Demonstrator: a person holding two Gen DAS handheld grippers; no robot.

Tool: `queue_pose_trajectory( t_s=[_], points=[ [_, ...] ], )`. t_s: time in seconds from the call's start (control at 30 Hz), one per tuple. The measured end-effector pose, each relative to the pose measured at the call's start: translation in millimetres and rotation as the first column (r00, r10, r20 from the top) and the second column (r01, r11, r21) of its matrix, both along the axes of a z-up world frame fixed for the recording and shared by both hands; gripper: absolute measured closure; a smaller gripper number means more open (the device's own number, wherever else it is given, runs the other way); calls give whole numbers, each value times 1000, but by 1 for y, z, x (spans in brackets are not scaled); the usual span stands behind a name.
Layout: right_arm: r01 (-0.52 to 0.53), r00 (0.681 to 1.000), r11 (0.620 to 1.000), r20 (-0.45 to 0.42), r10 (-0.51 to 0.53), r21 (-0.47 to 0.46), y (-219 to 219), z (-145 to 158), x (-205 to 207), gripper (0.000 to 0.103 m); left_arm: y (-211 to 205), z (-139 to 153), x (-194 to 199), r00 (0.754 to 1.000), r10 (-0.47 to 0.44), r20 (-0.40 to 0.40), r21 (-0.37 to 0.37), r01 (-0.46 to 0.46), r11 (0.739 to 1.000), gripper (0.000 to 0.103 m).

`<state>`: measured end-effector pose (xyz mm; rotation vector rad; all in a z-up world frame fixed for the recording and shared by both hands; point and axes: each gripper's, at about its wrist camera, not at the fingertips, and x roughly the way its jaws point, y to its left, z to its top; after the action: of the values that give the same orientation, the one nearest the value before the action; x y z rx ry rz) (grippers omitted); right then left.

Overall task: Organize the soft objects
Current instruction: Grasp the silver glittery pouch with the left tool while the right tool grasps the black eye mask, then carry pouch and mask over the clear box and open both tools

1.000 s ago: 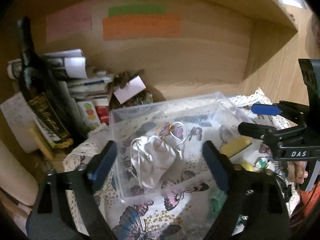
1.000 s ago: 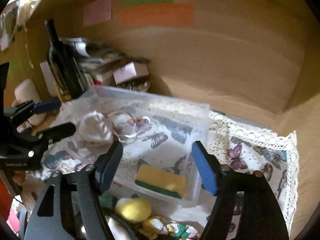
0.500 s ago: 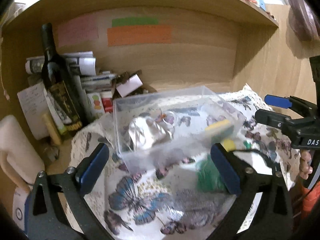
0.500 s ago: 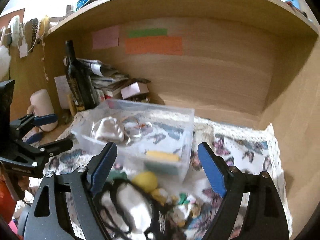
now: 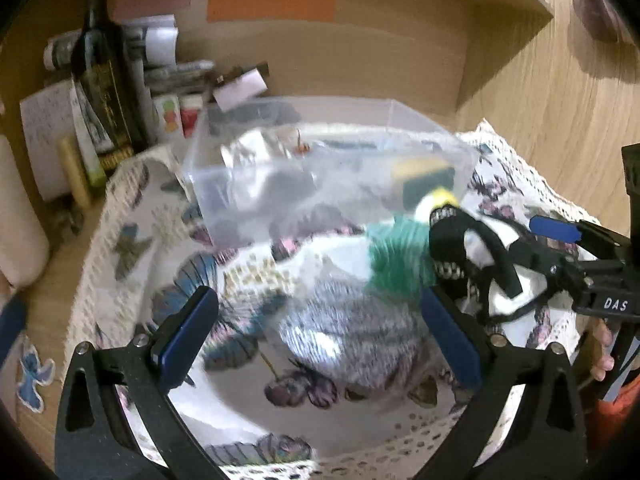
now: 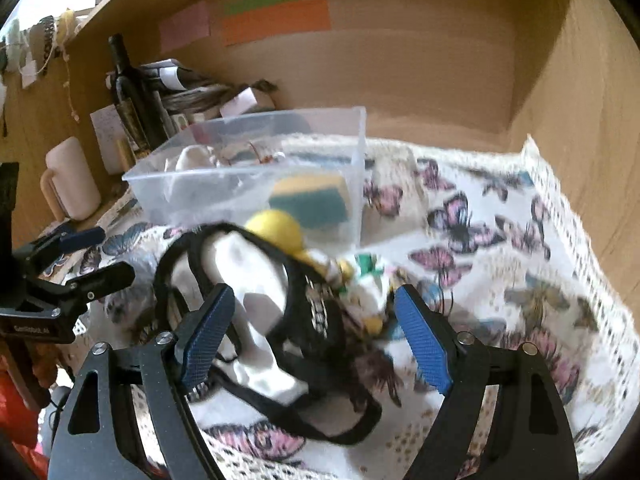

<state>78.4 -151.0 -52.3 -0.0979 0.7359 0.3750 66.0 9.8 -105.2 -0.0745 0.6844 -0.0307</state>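
Two tongs, your left tongs [image 5: 316,338] and right tongs [image 6: 310,334], stood open and empty, having pulled back from the clear bin [image 6: 256,168]. Nearest, before the bin, lay the black-strapped white piece [image 6: 256,320], grey knit [image 5: 348,332] and yellow ball [image 6: 276,228], still unsorted. Inside it sat the sponge [image 6: 310,198] and white cloth [image 6: 192,158].

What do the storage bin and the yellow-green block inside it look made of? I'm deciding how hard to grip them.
The bin looks like thin clear plastic, smooth and slightly glossy: the cloth pattern and its contents show through the walls. The block appears to be a kitchen sponge: matte yellow foam on a dark green scouring layer, likely soft, though blur hides its texture.
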Motion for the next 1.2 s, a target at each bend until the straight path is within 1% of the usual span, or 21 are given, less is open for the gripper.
queue_pose_trajectory(
  t_s=[0.03,0.07,0.13,0.17,0.2,0.23,0.27,0.33,0.37,0.4,0.43,0.57,0.6,0.7,0.87,1.0,1.07,1.2],
  points=[
    [1,1000,1000,-13,-1,6,-2,-3,-1,36,0,-3,-1,1000,-5,-4,3,5,1000,0],
    [-1,1000,1000,-25,1,12,-4,-5,-2,38,-1,-5,-3,1000,-10,-6,7,10,1000,0],
    [-9,999,999,-50,11,45,-6,-9,-4,48,-1,-10,-5,1000,-6,-10,3,6,1000,1],
    [-12,998,998,-58,15,58,-7,-10,-3,52,0,-12,-6,1000,-15,-15,-14,15,1000,7],
    [-15,997,997,-68,20,73,-8,-12,-3,63,0,-14,-7,999,-30,-20,-29,29,999,19],
    [-19,997,996,-75,26,85,-8,-13,-3,71,-1,-16,-6,998,-48,-33,-46,47,998,24],
    [-22,996,996,-78,29,92,-8,-13,-3,73,-1,-18,-6,997,-63,-43,-65,60,996,31],
    [-14,998,996,-54,18,86,-8,-11,-6,80,-1,-19,-8,998,-62,-33,-78,60,995,34],
    [-11,999,997,-40,15,79,-7,-9,-7,82,-1,-19,-10,997,-66,-28,-79,64,995,40],
    [-12,999,997,-29,14,75,-7,-7,-8,87,-1,-18,-12,997,-71,-22,-81,69,994,45],
    [-11,1000,998,-12,11,69,-8,-4,-11,88,-1,-17,-14,997,-71,-17,-80,69,994,47],
    [-5,999,998,39,2,65,-10,8,-15,90,4,-10,-19,998,-67,4,-80,67,995,67],
    [-6,999,998,50,2,69,-10,12,-15,91,5,-8,-19,998,-64,8,-79,64,995,68],
    [-17,996,996,85,10,83,-9,23,-17,91,12,1,-22,999,-39,37,-65,41,997,70],
    [-37,986,995,168,21,92,-1,52,-11,91,24,23,-24,995,-9,98,-50,14,999,71],
    [-52,976,993,217,27,108,4,72,-1,91,30,46,-28,985,16,172,-18,-13,1000,71],
    [-61,970,991,239,32,115,7,81,3,91,34,56,-27,980,24,200,-15,-21,1000,71],
    [-69,956,990,293,30,125,12,102,12,91,40,73,-19,971,39,236,-10,-38,999,71]
  ],
)
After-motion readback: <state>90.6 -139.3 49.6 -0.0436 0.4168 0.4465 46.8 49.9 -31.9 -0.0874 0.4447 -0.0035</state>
